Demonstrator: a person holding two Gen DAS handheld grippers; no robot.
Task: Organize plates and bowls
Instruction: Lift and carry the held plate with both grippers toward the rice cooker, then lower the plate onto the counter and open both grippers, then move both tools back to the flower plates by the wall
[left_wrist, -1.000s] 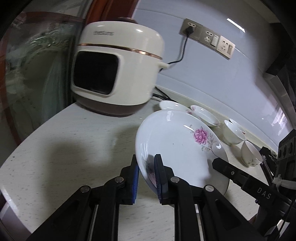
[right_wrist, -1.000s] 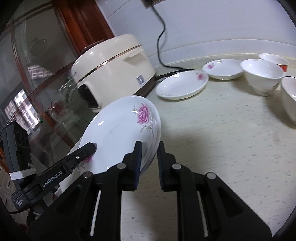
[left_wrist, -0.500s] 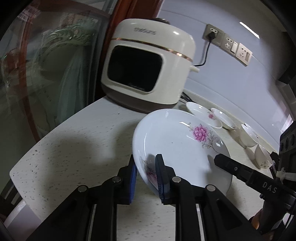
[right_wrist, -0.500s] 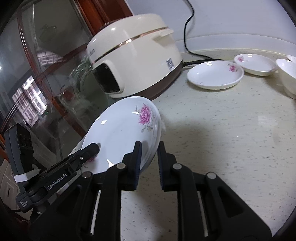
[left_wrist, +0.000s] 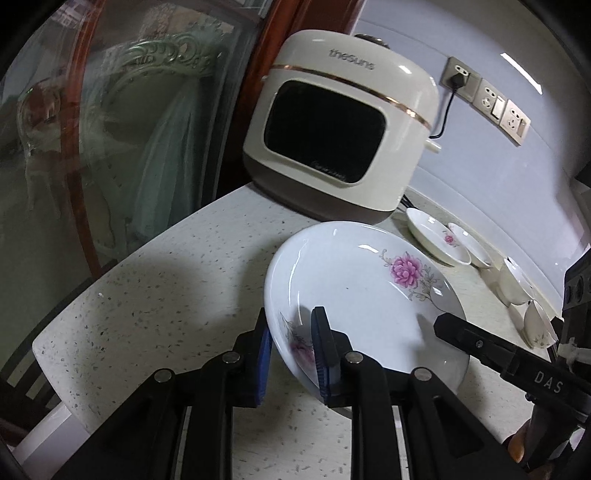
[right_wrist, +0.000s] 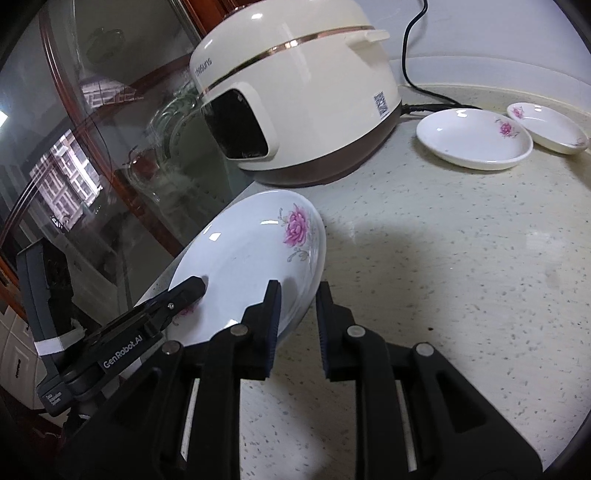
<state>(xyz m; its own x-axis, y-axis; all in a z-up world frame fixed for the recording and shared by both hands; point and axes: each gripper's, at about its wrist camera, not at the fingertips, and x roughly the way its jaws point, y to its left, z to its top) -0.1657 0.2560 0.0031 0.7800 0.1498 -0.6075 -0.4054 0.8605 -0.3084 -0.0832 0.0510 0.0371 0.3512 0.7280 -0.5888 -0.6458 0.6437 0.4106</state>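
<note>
White, pink-flowered plate (left_wrist: 362, 295) sits pinched at opposite rims between your left claw (left_wrist: 291, 354) and right claw (right_wrist: 295, 325), tilted above the speckled counter (right_wrist: 443, 277); rice cooker (left_wrist: 340, 133) stands ahead.

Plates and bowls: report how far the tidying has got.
Done: nothing is stacked yet. In hand: the left gripper and right gripper both clamp the rim of the big flowered plate, held tilted above the counter in front of the rice cooker. Left: two small plates lie separately, and two bowls stand apart.
</note>
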